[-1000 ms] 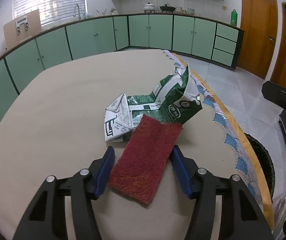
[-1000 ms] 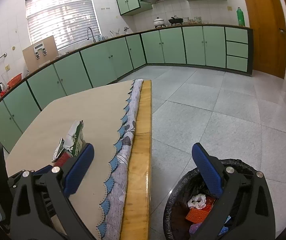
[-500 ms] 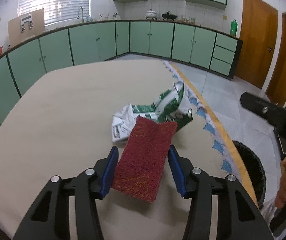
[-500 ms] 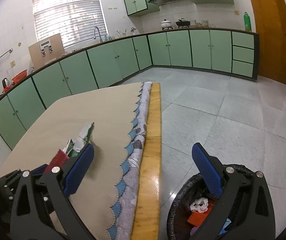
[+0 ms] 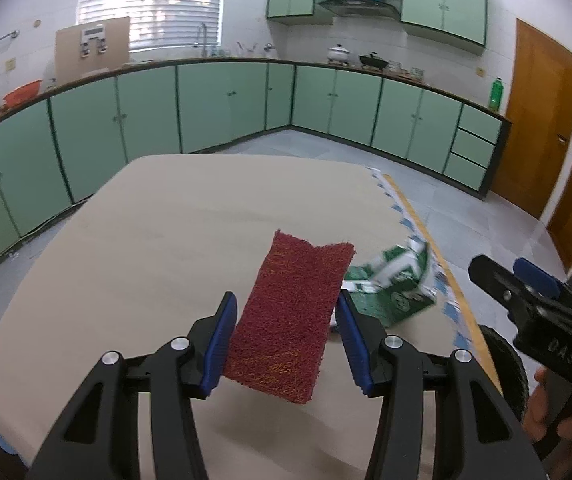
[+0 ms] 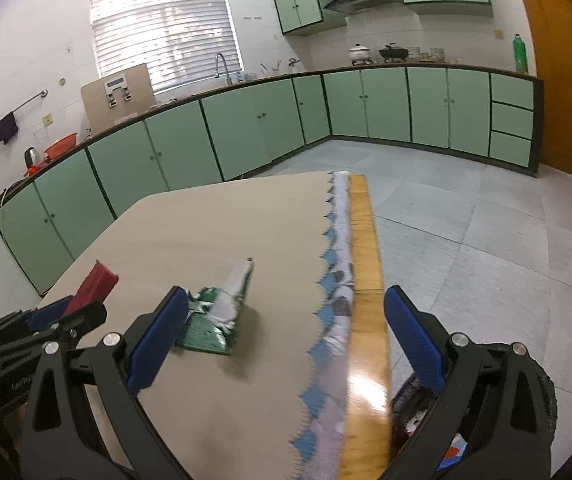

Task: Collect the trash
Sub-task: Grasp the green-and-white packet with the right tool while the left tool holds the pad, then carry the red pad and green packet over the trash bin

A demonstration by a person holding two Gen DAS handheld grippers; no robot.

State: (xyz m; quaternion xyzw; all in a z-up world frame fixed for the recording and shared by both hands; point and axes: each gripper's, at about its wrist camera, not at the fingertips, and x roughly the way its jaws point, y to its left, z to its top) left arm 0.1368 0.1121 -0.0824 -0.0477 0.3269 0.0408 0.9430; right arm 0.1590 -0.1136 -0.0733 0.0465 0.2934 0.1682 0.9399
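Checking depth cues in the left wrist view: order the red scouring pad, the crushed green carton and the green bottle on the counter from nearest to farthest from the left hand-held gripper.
1. Red scouring pad, between its fingers.
2. Crushed green carton, on the table, just right.
3. Green bottle, far right on the counter.

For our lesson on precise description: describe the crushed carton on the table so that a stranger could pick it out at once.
Start at the big beige-topped table in the green-cabinet kitchen and follow its scalloped blue-and-white cloth edge. Just inside that edge lies the flattened green-and-white carton. The only other loose item nearby is a red scouring pad, lifted off the table in the left gripper.
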